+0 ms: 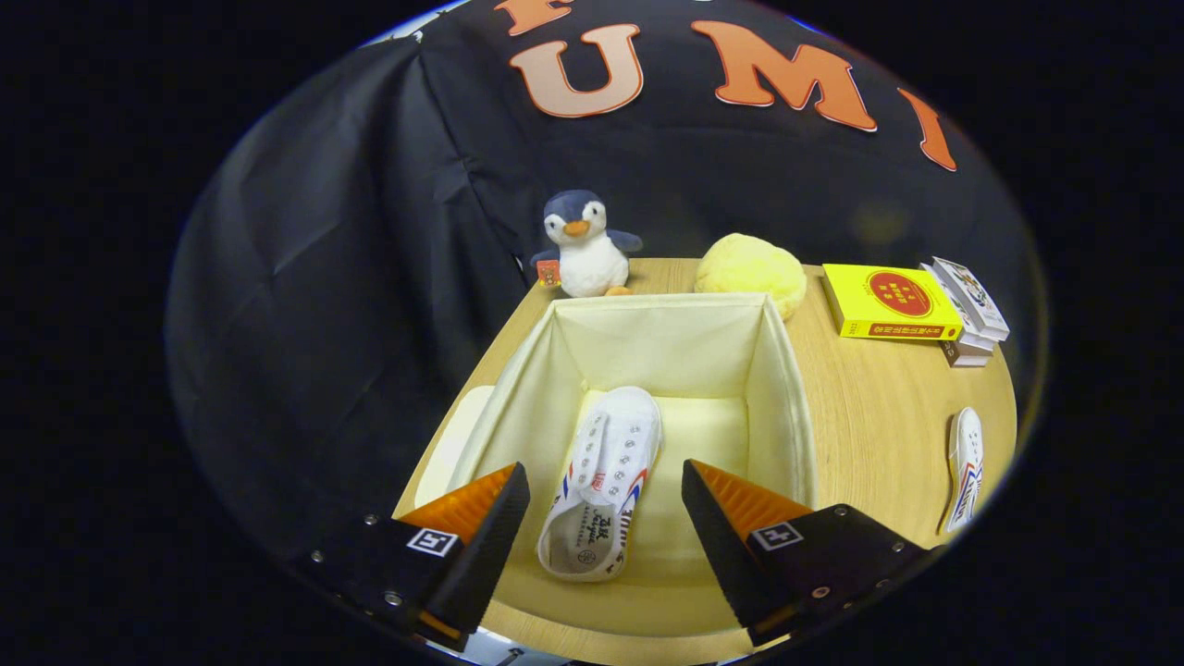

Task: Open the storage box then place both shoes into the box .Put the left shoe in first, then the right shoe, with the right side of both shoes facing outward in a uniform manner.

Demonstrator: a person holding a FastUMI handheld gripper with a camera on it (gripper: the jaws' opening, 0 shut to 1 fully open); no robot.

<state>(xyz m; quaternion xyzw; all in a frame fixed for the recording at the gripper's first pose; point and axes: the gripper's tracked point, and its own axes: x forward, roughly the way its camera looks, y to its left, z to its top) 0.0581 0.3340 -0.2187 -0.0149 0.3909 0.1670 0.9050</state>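
Inside open storage box (782, 388), one shoe (606, 481), hand-held gripper (606, 518) spread above

The storage box (782, 388) stands open on the counter, a cream fabric bin with soft upright walls and a pale lining. One white canvas shoe (601, 481) with red and blue side stripes lies on its floor, toe pointing to the far wall, heel opening near the front wall. The second shoe (965, 467), same make, rests on its side on the bare counter, well apart from the box.
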